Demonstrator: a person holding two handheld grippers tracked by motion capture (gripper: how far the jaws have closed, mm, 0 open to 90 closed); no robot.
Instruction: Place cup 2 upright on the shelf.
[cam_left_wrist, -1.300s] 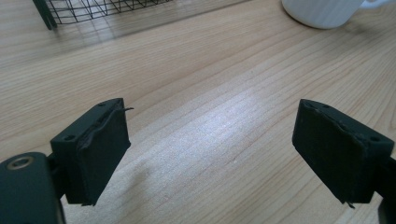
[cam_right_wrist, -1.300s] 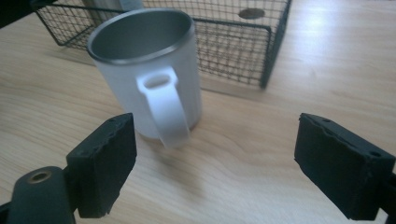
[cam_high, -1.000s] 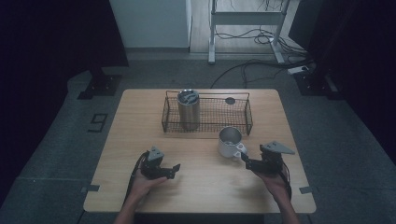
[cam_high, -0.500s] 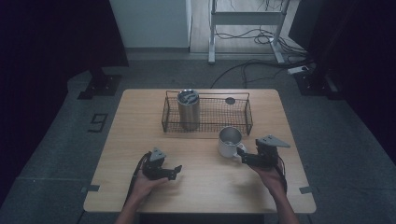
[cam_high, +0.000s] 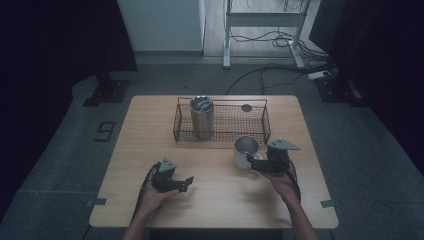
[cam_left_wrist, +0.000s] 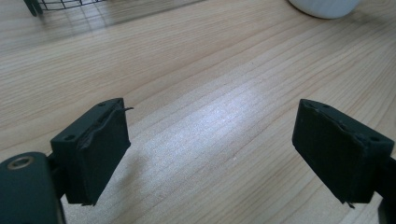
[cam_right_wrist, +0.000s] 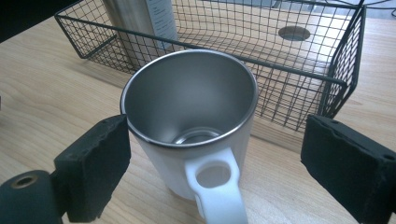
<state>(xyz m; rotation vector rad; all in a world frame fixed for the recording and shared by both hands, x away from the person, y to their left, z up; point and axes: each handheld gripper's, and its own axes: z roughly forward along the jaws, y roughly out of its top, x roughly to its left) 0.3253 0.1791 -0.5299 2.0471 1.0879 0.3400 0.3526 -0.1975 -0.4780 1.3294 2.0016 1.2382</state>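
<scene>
A black wire basket (cam_high: 260, 120) holding a tall steel tumbler (cam_high: 201, 116) stands just behind the white steel-lined mug (cam_right_wrist: 191, 140). The right gripper (cam_high: 256, 164) brackets the mug, jaws apart; the left gripper (cam_high: 186, 183) rests released on the wooden table (cam_high: 220, 200).

A light wooden table (cam_high: 150, 125) stands at centre on a grey floor (cam_high: 65, 165). At 12 o'clock is a pale wall panel (cam_high: 160, 25), at 1 o'clock a metal frame (cam_high: 265, 20) with cables (cam_high: 260, 75) trailing over the floor. Dark curtains (cam_high: 50, 40) close off 9 to 11 o'clock; the light is dim
</scene>
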